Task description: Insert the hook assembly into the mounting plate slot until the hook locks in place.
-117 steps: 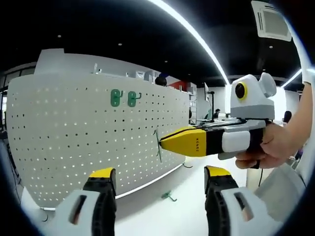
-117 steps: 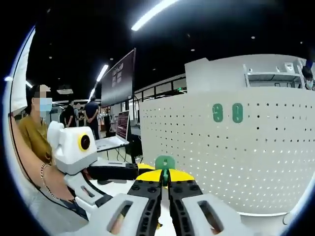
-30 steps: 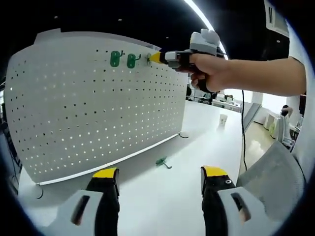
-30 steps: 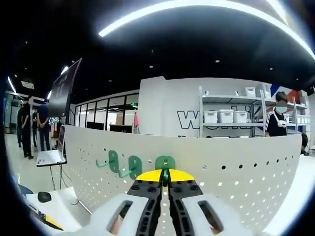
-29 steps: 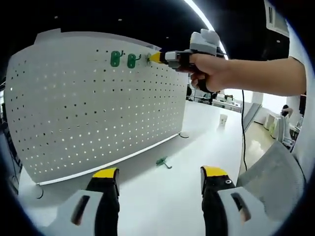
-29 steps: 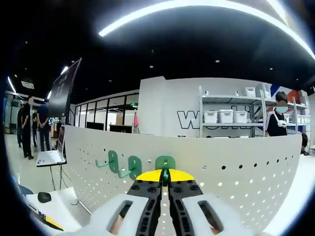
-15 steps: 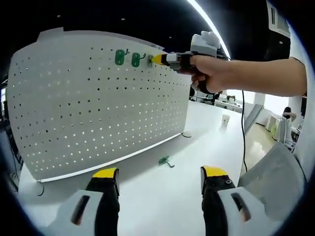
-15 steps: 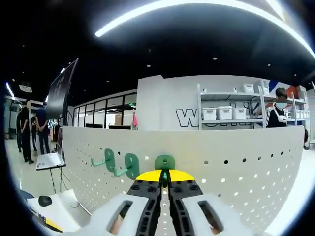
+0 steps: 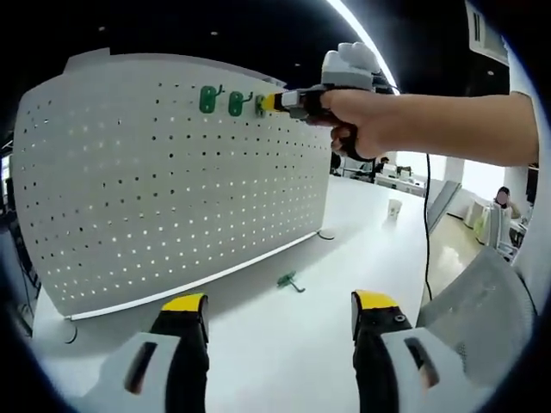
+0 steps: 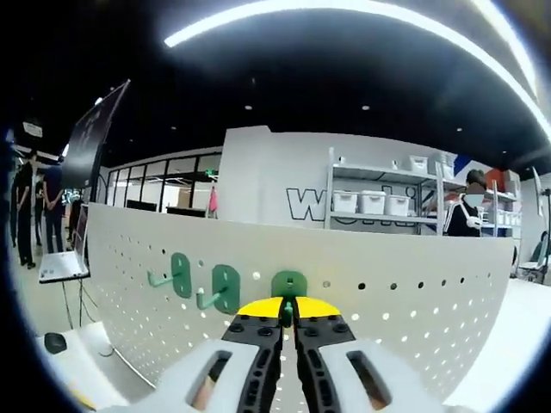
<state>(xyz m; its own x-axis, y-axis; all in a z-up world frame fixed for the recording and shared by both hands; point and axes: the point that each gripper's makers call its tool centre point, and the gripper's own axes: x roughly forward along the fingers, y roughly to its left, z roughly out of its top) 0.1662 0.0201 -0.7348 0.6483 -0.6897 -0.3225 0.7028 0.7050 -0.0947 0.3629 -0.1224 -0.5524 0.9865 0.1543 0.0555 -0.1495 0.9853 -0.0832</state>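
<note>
Now the right tool (image 10: 287, 311), clamped on the green plastic hook (image 10: 288, 285), has pressed closer to the white perforated metal pegboard (image 9: 172, 198) at upper centre, beside two mounted green hooks (image 9: 220, 100); insertion looks nearly seated. Left tool (image 9: 271, 305) gapes wide, empty.

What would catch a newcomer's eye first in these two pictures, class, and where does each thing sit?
First comes the big white pegboard standing on the white table, with two green hooks already hung near its top edge. Next, the right claw, shut on a third green hook, holds it up at the board just beside those two. A spare green hook lies on the table below, ahead of the open left claw.
</note>
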